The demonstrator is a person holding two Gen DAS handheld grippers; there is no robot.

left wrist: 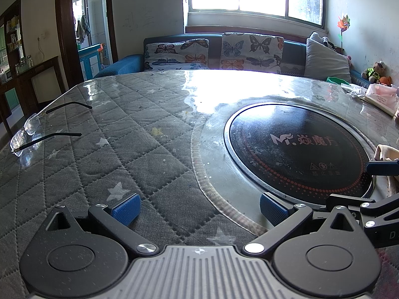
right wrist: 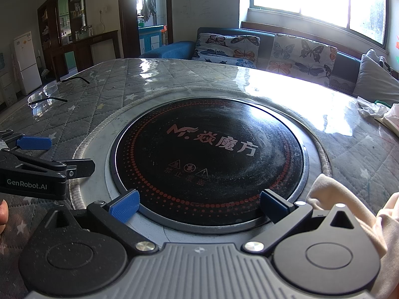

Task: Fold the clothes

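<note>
A cream garment [right wrist: 349,199] lies bunched at the right of the round table, beside my right gripper [right wrist: 199,206]; a bit of it shows at the right edge of the left wrist view [left wrist: 385,153]. My right gripper is open and empty over the near rim of the black cooktop [right wrist: 209,154]. My left gripper [left wrist: 199,209] is open and empty above the quilted grey table cover [left wrist: 112,149], left of the cooktop [left wrist: 294,149]. Each gripper shows in the other's view: the left one [right wrist: 33,142] and the right one [left wrist: 381,168].
Rimless glasses [left wrist: 27,129] lie unfolded at the table's left edge, also in the right wrist view [right wrist: 46,94]. A tissue pack [left wrist: 381,97] and crumpled plastic sit at the far right. A blue sofa with butterfly cushions [left wrist: 212,52] stands behind the table.
</note>
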